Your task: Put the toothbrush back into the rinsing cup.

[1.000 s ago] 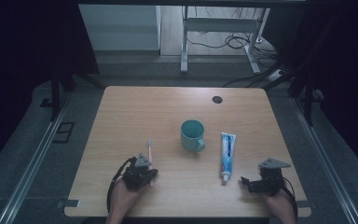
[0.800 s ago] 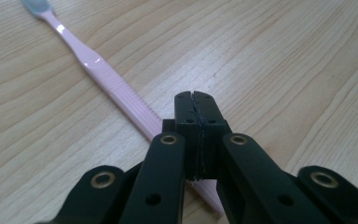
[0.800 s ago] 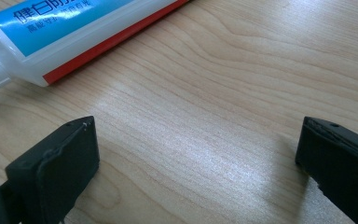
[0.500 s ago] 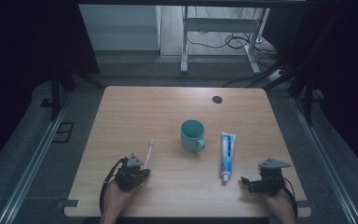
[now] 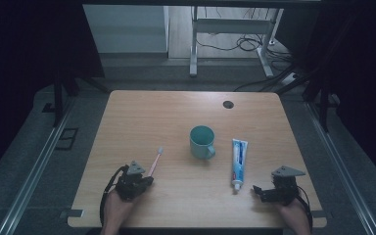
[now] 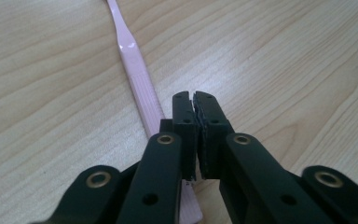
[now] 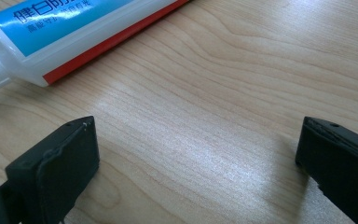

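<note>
A pink toothbrush [image 5: 155, 161] lies flat on the wooden table [image 5: 147, 112], bristle end pointing away from me. My left gripper [image 5: 148, 180] sits at its handle end. In the left gripper view the handle [image 6: 137, 79] runs beside and under the left jaw, not between the pads. The left gripper [image 6: 194, 95] is shut, its jaws having just been opening to a hairline crack. A teal mug [image 5: 201, 142] stands mid-table. A blue-and-white toothpaste tube [image 5: 238, 161] lies right of it, cap toward me. My right gripper [image 5: 260, 191] rests open just right of the cap, nothing between its jaws [image 7: 196, 140]; the tube [image 7: 65, 32] lies beyond.
A round cable hole [image 5: 228, 104] sits near the table's far right edge. Beyond the table are a metal desk frame [image 5: 193, 49] and cables on the floor. Bare wood stretches across the far half and between the two hands.
The left hand has shifted left and toward the near edge. The toothbrush now slants up to the right on the table. The right hand has stayed still.
</note>
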A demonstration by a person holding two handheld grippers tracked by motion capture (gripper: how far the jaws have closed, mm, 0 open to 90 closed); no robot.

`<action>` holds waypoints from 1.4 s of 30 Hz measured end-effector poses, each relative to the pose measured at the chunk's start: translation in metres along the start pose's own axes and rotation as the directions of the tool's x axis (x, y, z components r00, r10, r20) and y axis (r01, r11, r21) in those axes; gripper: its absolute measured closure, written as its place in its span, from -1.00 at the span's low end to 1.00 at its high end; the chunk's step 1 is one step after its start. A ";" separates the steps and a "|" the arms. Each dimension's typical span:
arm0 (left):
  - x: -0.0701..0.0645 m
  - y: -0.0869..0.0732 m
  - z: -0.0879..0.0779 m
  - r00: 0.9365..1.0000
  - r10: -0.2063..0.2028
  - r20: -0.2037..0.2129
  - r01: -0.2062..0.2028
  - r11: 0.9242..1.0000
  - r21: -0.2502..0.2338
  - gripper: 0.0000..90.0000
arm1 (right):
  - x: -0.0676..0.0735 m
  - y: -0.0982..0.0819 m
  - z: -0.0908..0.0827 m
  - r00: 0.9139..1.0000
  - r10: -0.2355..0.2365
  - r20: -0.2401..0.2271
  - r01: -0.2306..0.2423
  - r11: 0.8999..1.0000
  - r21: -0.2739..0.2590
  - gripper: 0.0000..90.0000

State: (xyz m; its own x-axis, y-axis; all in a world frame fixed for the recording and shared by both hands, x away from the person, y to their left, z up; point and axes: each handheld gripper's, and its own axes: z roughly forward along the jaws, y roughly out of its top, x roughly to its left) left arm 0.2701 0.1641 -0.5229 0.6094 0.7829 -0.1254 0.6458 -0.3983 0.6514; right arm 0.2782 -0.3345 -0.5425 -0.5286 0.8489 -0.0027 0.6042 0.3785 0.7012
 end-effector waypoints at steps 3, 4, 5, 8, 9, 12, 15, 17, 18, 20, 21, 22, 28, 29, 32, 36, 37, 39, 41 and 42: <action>0.001 0.003 -0.001 1.000 -0.005 -0.004 0.005 1.000 0.000 0.85 | 0.000 0.000 0.000 1.000 0.000 0.000 0.000 1.000 0.000 -1.00; 0.003 0.006 -0.001 1.000 -0.005 -0.012 0.005 1.000 0.005 0.81 | 0.000 0.000 0.000 1.000 0.001 0.000 -0.001 1.000 0.001 -1.00; 0.004 0.008 -0.001 1.000 -0.004 -0.021 0.005 1.000 0.011 0.78 | 0.000 0.000 0.000 1.000 0.001 0.000 -0.001 1.000 0.001 -1.00; 0.007 0.014 0.000 0.999 -0.009 -0.032 0.010 0.999 0.034 0.68 | 0.000 0.000 0.000 1.000 0.001 0.000 -0.001 1.000 0.001 -1.00; 0.008 0.016 0.001 0.999 -0.010 -0.038 0.012 0.999 0.041 0.65 | 0.000 0.000 0.000 1.000 0.001 0.000 -0.001 1.000 0.001 -1.00; 0.011 0.022 0.004 0.999 -0.017 -0.044 0.020 0.997 0.073 0.54 | 0.000 0.000 0.000 1.000 0.000 0.000 0.000 1.000 0.000 -1.00; 0.014 0.029 0.008 0.998 -0.012 -0.058 0.019 0.993 0.118 0.46 | 0.000 0.000 0.000 1.000 0.001 0.000 -0.001 1.000 0.001 -1.00; 0.016 0.033 0.009 0.998 -0.013 -0.062 0.021 0.990 0.142 0.41 | 0.000 0.000 0.000 1.000 0.002 0.000 -0.002 1.000 0.002 -1.00; 0.017 0.035 0.011 0.998 -0.018 -0.062 0.027 0.987 0.157 0.38 | 0.000 0.000 0.000 1.000 0.002 0.000 -0.002 1.000 0.002 -1.00; 0.018 0.037 0.012 0.998 -0.018 -0.063 0.029 0.985 0.169 0.35 | 0.000 0.000 0.000 1.000 0.002 0.000 -0.002 1.000 0.002 -1.00; 0.020 0.042 0.013 0.998 -0.023 -0.060 0.034 0.981 0.193 0.34 | 0.000 0.000 0.000 1.000 0.002 0.000 -0.002 1.000 0.002 -1.00; 0.020 0.042 0.013 0.998 -0.023 -0.060 0.034 0.981 0.193 0.33 | 0.000 0.000 0.000 1.000 0.002 0.000 -0.002 1.000 0.002 -1.00; 0.025 0.057 0.020 0.996 -0.059 -0.061 0.073 0.960 0.270 0.30 | 0.000 0.000 0.000 1.000 0.001 0.000 -0.001 1.000 0.002 -1.00; 0.025 0.060 0.021 0.996 -0.064 -0.063 0.079 0.956 0.282 0.30 | 0.000 0.000 0.000 1.000 0.001 0.000 -0.001 1.000 0.002 -1.00; 0.026 0.066 0.024 0.996 -0.066 -0.067 0.085 0.942 0.324 0.30 | 0.000 0.000 0.000 1.000 0.001 0.000 -0.001 1.000 0.002 -1.00; 0.028 0.074 0.030 0.994 -0.070 -0.080 0.096 0.919 0.384 0.31 | 0.000 0.000 0.000 1.000 0.002 0.000 -0.002 1.000 0.001 -1.00; 0.029 0.076 0.031 0.994 -0.064 -0.084 0.093 0.913 0.397 0.32 | 0.000 0.000 0.000 1.000 0.002 0.000 -0.002 1.000 0.001 -1.00; 0.029 0.078 0.033 0.994 -0.070 -0.086 0.100 0.903 0.418 0.33 | 0.000 0.000 0.000 1.000 0.001 0.000 -0.001 1.000 0.001 -1.00; 0.029 0.081 0.036 0.993 -0.070 -0.094 0.104 0.895 0.433 0.35 | 0.000 0.000 0.000 1.000 0.001 0.001 -0.001 1.000 0.001 -1.00; 0.030 0.081 0.036 0.994 -0.064 -0.094 0.099 0.891 0.443 0.36 | 0.000 0.000 0.000 1.000 0.001 0.001 -0.001 1.000 0.001 -1.00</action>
State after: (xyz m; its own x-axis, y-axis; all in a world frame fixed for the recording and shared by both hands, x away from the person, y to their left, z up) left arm 0.3574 0.1377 -0.5007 0.5208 0.8482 -0.0965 0.8399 -0.4888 0.2361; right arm 0.2781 -0.3345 -0.5425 -0.5275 0.8495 -0.0023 0.6056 0.3780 0.7003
